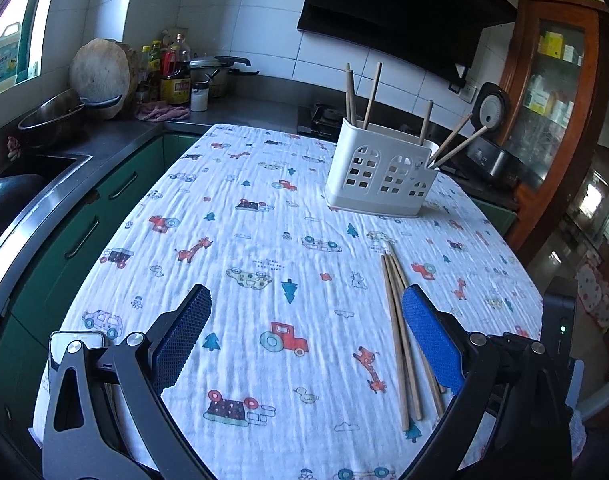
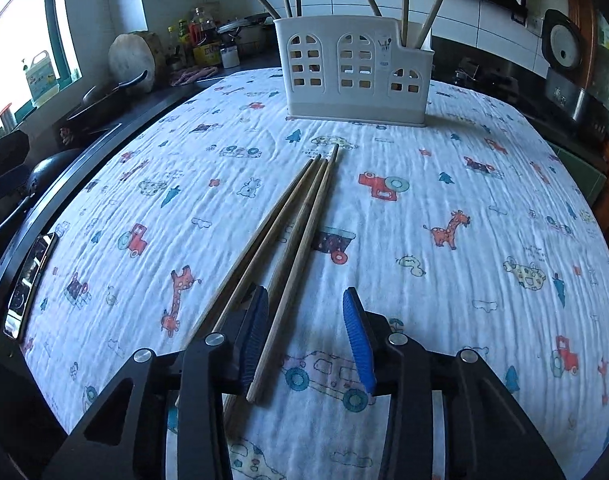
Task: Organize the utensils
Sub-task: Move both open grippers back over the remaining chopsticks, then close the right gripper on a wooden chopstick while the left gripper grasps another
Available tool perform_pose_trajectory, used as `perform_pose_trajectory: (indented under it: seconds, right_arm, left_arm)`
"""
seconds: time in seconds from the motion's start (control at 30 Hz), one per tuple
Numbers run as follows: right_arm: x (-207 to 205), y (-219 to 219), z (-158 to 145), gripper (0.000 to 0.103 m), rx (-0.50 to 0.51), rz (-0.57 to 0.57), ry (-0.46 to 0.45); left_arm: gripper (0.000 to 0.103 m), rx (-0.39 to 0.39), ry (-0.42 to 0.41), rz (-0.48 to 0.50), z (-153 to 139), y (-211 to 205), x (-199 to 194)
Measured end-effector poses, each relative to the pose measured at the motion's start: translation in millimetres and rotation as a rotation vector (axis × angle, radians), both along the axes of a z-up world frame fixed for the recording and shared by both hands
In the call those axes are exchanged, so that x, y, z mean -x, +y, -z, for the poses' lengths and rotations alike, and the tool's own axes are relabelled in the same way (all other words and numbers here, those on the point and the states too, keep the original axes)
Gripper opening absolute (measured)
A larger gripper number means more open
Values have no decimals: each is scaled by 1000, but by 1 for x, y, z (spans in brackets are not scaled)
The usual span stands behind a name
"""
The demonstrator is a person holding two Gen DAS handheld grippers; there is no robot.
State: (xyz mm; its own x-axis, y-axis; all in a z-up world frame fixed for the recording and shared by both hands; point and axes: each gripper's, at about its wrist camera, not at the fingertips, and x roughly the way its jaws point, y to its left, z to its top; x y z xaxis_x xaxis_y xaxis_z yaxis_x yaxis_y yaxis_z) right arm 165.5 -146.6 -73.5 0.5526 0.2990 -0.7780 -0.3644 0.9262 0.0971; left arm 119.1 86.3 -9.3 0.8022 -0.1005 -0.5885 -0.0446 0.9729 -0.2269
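Printed tablecloth [image 2: 444,152], labels unreadable, right tool [image 2: 308,336] part-open astride one chopstick [image 2: 292,276], left tool [image 1: 304,344] wide, empty

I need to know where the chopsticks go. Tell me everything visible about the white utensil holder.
The white utensil holder looks like plastic, with arched, window-like cutouts in its front wall and a lower section at one end. It stands upright on the printed cloth at the far side of the table. Several wooden chopsticks already lean out of it at different angles. Neither tool touches it.

Home kitchen: tiled wall [image 1: 264,40], range hood [image 1: 392,12], oil bottles [image 1: 175,76], sink [image 1: 32,168]
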Motion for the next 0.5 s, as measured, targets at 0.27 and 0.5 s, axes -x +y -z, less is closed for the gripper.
perform_pose_trajectory:
  seconds: [0.27,0.5]
  right_arm:
    - [-3,7,6,22,21,4,29]
    - [-4,17,9,14,82,7,13]
  left_arm:
    - [95,21,8,-10,8,7,2]
    - [95,28,18,-1,14,4,5]
